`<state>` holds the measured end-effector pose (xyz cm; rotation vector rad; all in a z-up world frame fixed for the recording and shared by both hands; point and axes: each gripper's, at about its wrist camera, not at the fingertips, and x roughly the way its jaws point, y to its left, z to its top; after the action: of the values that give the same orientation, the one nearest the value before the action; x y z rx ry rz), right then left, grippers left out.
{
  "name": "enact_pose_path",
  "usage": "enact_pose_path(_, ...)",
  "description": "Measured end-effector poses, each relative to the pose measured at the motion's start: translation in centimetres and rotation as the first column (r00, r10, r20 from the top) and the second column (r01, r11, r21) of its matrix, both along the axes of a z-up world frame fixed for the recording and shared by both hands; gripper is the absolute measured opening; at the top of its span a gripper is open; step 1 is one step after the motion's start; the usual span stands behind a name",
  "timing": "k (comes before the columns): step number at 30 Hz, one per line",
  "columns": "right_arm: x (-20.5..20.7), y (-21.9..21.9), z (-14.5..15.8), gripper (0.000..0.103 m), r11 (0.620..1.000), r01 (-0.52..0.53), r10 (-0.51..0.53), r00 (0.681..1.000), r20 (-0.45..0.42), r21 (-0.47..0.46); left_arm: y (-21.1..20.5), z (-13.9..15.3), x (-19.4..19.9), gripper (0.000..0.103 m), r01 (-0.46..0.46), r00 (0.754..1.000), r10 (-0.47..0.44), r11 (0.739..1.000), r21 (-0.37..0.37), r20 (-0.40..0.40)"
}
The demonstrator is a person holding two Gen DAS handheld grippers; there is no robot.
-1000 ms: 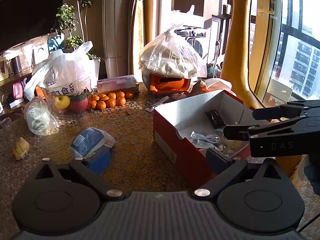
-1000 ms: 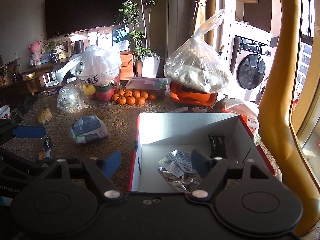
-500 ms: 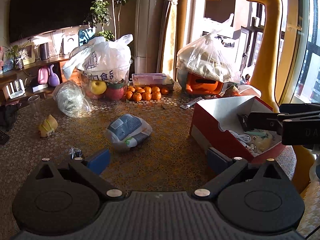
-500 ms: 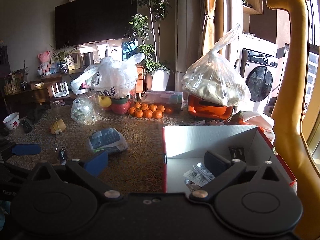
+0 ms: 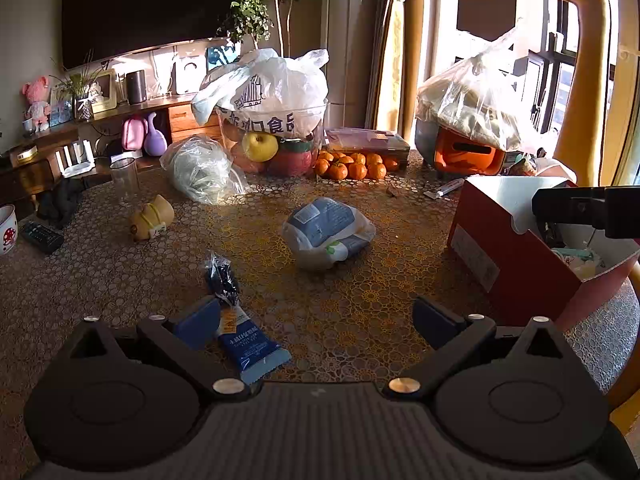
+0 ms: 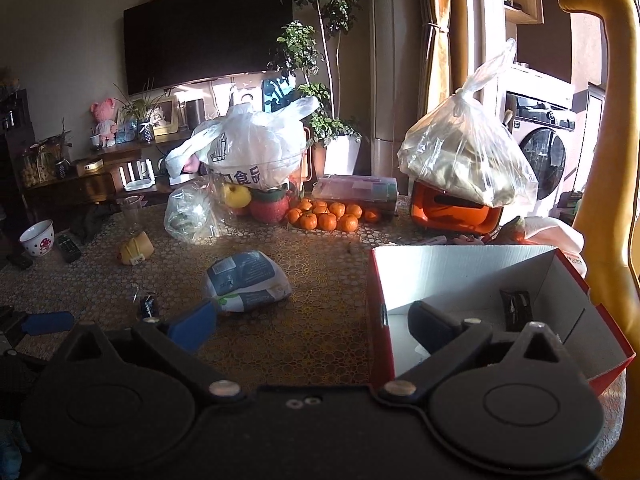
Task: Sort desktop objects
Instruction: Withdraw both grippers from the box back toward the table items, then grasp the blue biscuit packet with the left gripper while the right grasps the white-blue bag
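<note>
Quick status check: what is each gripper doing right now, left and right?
Left gripper: open, holding nothing, above the blue snack packet on the table.
Right gripper: open, holding nothing, one finger over the red box.

Left claw [image 5: 316,316]: jaws spread wide, nothing between blue pads, both fingers level, pointing forward low over bench [image 5: 360,240]. Right claw [image 6: 312,324]: jaws likewise wide apart, empty, held level; left finger over bench, right finger over red box [image 6: 376,320]. Right claw's black finger shows at right edge of left wrist view, above box.
</note>
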<state>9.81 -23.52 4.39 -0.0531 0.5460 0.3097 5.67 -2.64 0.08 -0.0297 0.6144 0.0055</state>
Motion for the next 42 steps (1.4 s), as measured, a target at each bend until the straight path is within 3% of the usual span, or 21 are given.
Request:
enact_pose_path(22, 3.6, 4.1, -3.0, 0.103, 0.996, -0.089, 0.088, 0.994, -0.059, -0.003, 2.8, -4.1, 2.0, 0.103, -0.16, 0.986, 0.162, 0.986, 0.037, -0.033)
enact_pose_path(42, 9.1, 8.3, -6.3, 0.103, 0.986, -0.166, 0.165, 0.98, -0.109, -0.007, 3.5, -7.9, 5.0, 0.103, -0.228, 0.971, 0.232, 0.972, 0.058, -0.053)
